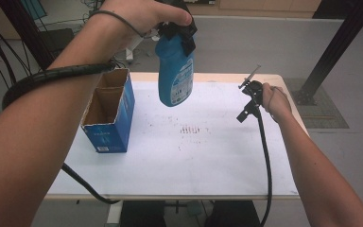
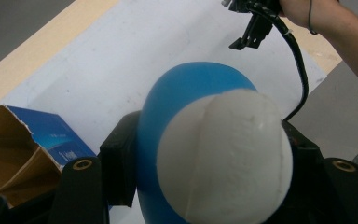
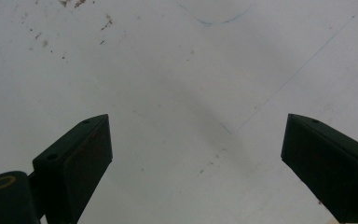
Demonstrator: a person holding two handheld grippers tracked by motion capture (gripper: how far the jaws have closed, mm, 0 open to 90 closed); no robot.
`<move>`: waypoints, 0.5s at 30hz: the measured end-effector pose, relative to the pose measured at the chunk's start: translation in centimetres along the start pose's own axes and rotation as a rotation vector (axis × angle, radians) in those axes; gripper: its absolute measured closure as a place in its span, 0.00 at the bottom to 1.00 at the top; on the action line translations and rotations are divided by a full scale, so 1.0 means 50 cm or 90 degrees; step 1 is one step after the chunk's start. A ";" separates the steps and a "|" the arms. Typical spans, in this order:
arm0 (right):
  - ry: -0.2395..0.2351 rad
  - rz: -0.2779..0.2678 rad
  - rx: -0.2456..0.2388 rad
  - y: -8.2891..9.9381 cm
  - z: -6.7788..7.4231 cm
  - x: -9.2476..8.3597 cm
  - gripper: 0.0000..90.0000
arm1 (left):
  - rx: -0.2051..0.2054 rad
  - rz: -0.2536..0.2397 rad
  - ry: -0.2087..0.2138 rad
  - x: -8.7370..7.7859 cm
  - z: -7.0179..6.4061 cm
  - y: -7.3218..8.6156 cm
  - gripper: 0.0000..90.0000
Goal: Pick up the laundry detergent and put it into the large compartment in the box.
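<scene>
Two grippers are at work, and only the left gripper [image 1: 177, 35] carries anything: its jaws are clamped on the neck of a blue bottle [image 1: 175, 75], which hangs upright in the air above the far middle of the table [image 1: 179, 175], well clear of the surface. In the left gripper view the white cap [image 2: 226, 156] sits between the black jaws, with the blue shoulder [image 2: 186, 88] bulging beyond them. An open box [image 1: 108, 111] stands on the table's left side, its cardboard compartments bare as far as can be seen. The right gripper [image 1: 248, 99] hovers over the right side with its jaws wide and nothing between them. The step in hand looks like carrying the bottle over to the box, so the grip should hold firm at the neck while the bottle travels level, without swinging. It should be centred over one compartment before lowering, base first, so the cardboard divider is not struck. The right gripper could steady the box wall if it shifts.
</scene>
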State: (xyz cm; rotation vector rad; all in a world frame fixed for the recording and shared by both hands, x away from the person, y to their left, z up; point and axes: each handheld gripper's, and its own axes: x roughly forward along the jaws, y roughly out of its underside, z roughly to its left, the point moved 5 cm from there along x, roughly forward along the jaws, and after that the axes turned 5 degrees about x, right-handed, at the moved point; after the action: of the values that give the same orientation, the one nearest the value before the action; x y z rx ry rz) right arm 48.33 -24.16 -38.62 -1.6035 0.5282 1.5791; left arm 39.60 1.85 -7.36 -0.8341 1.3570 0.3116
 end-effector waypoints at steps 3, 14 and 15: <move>-0.003 -0.002 0.006 0.003 -0.003 0.000 0.09 | -0.022 -0.003 -0.001 -0.001 0.011 0.003 0.42; -0.006 -0.006 0.004 0.002 -0.002 0.002 0.09 | -0.099 -0.007 -0.034 -0.010 0.081 0.022 0.42; -0.007 -0.006 0.004 0.001 -0.001 0.003 0.09 | -0.106 -0.007 -0.036 -0.012 0.089 0.025 0.42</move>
State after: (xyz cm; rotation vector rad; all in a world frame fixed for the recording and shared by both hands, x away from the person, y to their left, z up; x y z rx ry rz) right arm 48.34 -24.22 -38.76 -1.5898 0.5185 1.5780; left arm 41.92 5.93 -7.28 -0.9632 1.2859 0.4415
